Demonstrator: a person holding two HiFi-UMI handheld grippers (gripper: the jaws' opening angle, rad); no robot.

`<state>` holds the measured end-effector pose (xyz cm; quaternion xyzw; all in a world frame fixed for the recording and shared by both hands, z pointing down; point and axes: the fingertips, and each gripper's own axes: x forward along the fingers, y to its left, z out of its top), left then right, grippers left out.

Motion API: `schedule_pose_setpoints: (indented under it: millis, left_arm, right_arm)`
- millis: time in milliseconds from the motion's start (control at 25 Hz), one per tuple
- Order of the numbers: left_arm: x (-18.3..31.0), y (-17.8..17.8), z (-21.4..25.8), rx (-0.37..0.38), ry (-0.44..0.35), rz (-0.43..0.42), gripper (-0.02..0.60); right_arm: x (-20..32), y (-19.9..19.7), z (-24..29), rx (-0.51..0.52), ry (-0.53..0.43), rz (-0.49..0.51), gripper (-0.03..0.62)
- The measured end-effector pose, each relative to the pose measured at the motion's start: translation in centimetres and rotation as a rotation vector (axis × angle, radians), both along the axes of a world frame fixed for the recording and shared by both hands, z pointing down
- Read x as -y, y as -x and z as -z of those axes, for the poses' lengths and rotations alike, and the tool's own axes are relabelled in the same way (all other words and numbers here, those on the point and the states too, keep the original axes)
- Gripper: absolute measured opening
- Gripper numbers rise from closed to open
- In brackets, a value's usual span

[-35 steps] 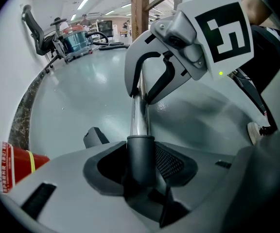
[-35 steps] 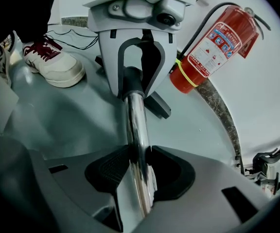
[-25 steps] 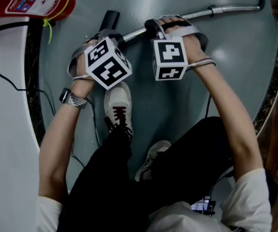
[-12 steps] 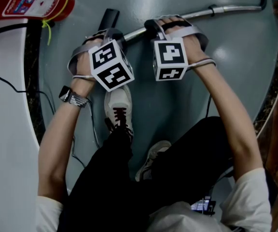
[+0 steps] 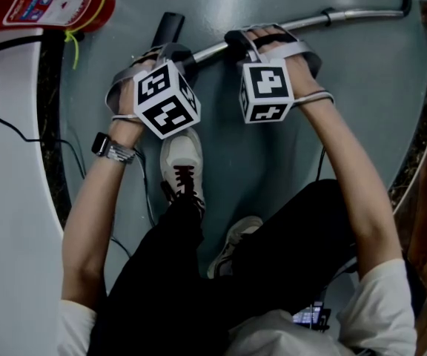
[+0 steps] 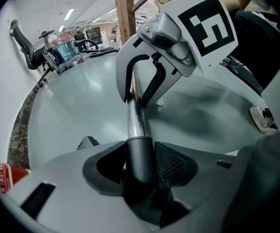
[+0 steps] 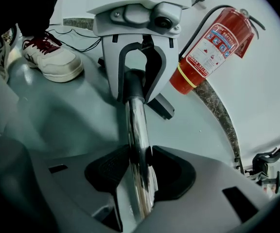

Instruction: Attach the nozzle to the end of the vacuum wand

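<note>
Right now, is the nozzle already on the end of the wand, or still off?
On: the chrome wand runs straight into the dark nozzle, with no gap between them. Whether it has locked, I cannot tell.

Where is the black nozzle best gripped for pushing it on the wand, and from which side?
Probably take the nozzle at its round neck, from above, with a pad on either side. That neck is cylindrical and in line with the wand; the left gripper holds it so.
</note>
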<state>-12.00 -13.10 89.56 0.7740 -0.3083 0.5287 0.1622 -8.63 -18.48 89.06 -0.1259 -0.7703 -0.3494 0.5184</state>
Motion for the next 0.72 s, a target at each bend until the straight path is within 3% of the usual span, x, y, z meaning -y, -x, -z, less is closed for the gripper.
schedule_pose_setpoints:
  millis: [480,720]
  left_arm:
    - [-0.4,0.1,-0.6,-0.025,0.0,0.031,0.204]
    - [-0.1,0.2,0.7,-0.13,-0.014,0.108,0.209]
  right_arm:
    - [0.6,-1.5,-0.2,-0.003,0.044,-0.05,0.176]
    - [2.5,-2.4,1.2,0.041,0.08,-0.147,0.178]
